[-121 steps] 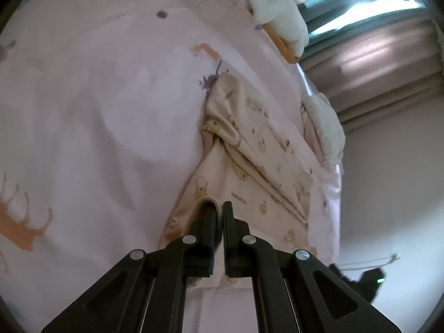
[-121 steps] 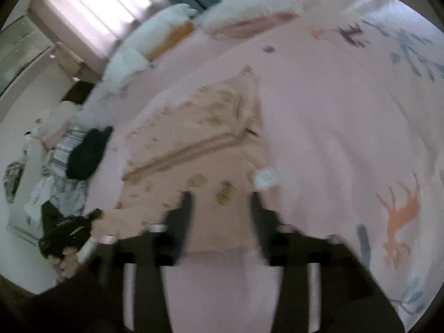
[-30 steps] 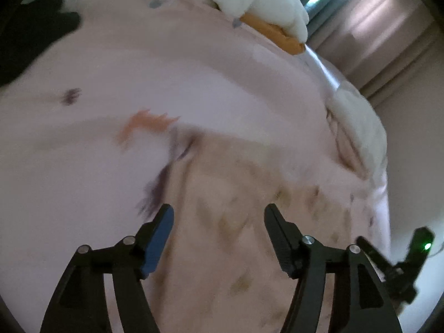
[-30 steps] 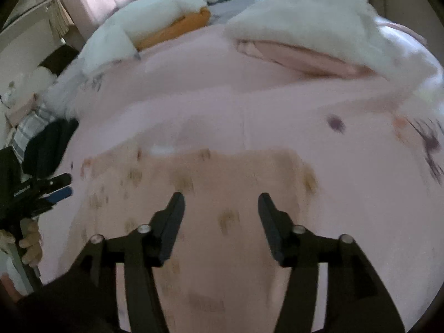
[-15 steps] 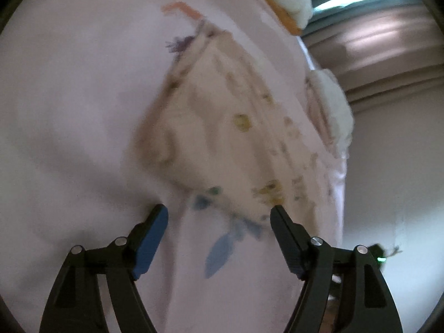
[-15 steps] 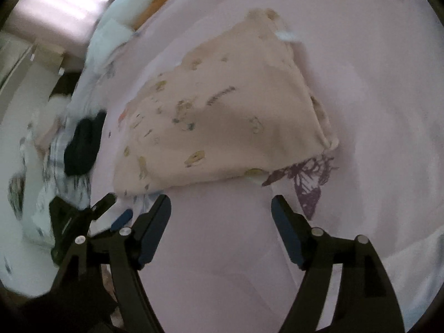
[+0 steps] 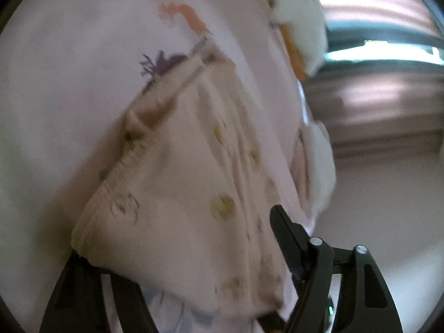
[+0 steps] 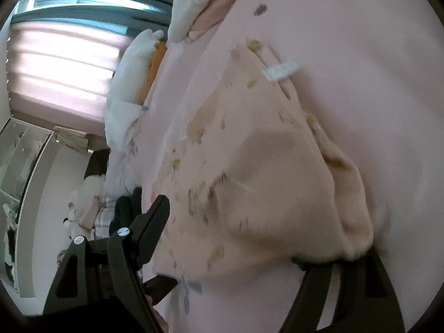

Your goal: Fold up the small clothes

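A small beige garment with a small animal print (image 7: 180,194) lies folded on the pink bed sheet (image 7: 69,69). My left gripper (image 7: 177,238) is open wide, its jaws on either side of the garment's near edge; the cloth hides its left finger tip. In the right wrist view the same garment (image 8: 263,180) fills the middle, with a white label (image 8: 280,70) at its far end. My right gripper (image 8: 266,227) is open too, its jaws set around the garment's near end, the right finger tucked under the folded edge.
White pillows with orange trim (image 7: 299,22) lie at the head of the bed, under a window with blinds (image 8: 63,50). A dark cloth and other clothes (image 8: 122,211) are piled at the bed's left side. A white cabinet (image 8: 22,166) stands beyond.
Both grippers have moved in close to the folded garment. Their open jaws now sit around its near edge, where half a second ago they were short of it.
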`<state>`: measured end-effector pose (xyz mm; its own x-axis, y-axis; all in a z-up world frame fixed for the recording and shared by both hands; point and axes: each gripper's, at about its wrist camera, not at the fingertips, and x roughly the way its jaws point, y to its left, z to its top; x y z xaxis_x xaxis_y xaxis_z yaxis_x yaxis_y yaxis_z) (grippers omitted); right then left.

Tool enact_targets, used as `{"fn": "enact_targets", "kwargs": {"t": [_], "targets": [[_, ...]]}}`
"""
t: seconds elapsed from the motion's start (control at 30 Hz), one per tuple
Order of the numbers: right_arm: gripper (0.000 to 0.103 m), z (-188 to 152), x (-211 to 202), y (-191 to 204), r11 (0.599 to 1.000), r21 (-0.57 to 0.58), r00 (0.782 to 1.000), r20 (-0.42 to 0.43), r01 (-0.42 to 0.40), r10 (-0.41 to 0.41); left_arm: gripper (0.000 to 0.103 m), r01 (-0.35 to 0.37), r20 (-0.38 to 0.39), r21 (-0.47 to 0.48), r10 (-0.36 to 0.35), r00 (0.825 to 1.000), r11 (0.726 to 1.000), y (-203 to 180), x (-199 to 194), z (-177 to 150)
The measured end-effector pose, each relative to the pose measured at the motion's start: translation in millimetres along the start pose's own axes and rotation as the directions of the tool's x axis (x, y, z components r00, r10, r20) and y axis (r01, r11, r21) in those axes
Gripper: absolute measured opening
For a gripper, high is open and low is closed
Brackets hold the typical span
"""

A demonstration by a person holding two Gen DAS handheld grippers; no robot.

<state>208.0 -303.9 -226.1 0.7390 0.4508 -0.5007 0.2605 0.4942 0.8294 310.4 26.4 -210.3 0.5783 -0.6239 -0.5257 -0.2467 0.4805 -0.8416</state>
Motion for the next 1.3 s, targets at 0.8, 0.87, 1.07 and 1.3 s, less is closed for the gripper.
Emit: {"fn": "enact_targets", "kwargs": {"t": [0.8, 0.87, 1.07, 1.3], "targets": [[0.01, -14.5, -17.4, 19.3, 0.976, -0.203, 0.996, 0.042, 0.08, -0.073, 0.012, -0.296, 0.158, 0.26, 0.262, 0.952, 0.919, -9.9, -84.5, -61.6], [0.011, -28.7, -27.3, 20.9, 0.971, -0.224, 0.997, 0.007, 0.081, -0.081, 0.012, -0.292, 0.128, 0.245, 0.268, 0.955, 0.924, 4.8, -108.6, -80.4], [0.011, -82.7, -55.0, -2.6, 0.966, -0.215, 0.984, -0.068, 0.145, -0.163, 0.015, -0.34, 0.087, 0.271, 0.329, 0.94, 0.901, 43.0, -124.0, -106.5], [0.011, -100.3, -75.7, -12.9, 0.955, -0.237, 0.979, -0.054, 0.18, -0.198, 0.018, -0.295, 0.04, 0.197, 0.293, 0.955, 0.935, 58.4, -143.7, -102.1]]}}
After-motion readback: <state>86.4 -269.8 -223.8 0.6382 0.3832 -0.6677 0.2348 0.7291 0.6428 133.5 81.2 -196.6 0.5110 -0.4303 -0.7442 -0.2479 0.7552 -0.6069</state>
